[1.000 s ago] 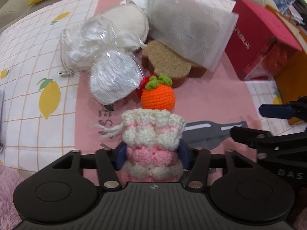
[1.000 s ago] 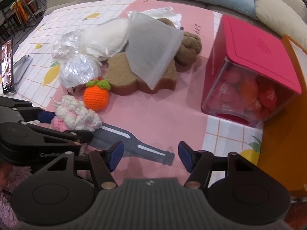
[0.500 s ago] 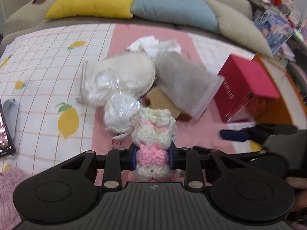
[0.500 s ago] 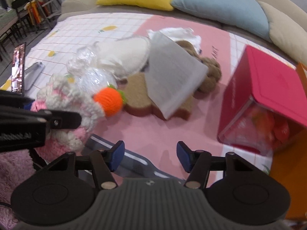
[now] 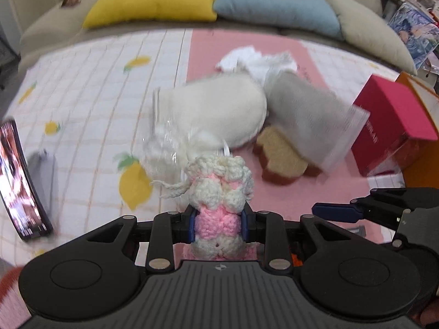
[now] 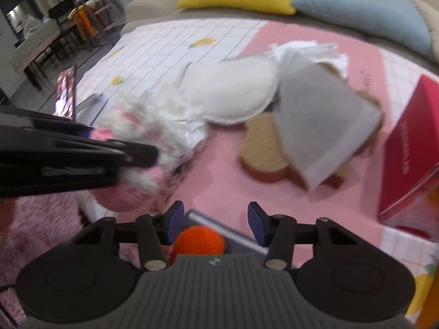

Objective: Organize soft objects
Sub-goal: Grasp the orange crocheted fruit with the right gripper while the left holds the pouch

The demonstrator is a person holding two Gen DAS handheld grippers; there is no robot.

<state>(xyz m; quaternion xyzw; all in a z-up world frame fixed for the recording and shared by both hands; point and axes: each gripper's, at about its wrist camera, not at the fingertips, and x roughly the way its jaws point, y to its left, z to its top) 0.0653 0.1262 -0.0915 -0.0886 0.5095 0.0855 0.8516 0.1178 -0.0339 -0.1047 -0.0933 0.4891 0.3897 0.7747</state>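
Observation:
My left gripper [image 5: 218, 226] is shut on a pink-and-cream crocheted pouch [image 5: 219, 189] and holds it up above the mat; the pouch also shows blurred in the right wrist view [image 6: 142, 148]. My right gripper [image 6: 214, 220] is open and empty, right above an orange crocheted ball [image 6: 199, 242]. On the pink mat [image 5: 233, 44] lie a white plush cushion [image 5: 216, 112], a toast-shaped plush [image 5: 282, 159], a grey pouch in a clear bag [image 5: 310, 115] and crinkled plastic-wrapped items [image 5: 164, 148].
A red box [image 5: 395, 120] stands at the right with an orange box [image 5: 422, 164] beyond it. A phone [image 5: 19, 181] stands at the left on the lemon-print cloth [image 5: 96, 87]. Yellow, blue and beige pillows [image 5: 274, 2] line the back. A pink fluffy rug [image 6: 41, 227] lies at the near left.
My left gripper closed on the crocheted pouch and lifted it off the mat, toward the left. The right gripper moved up over the orange ball and stayed open.

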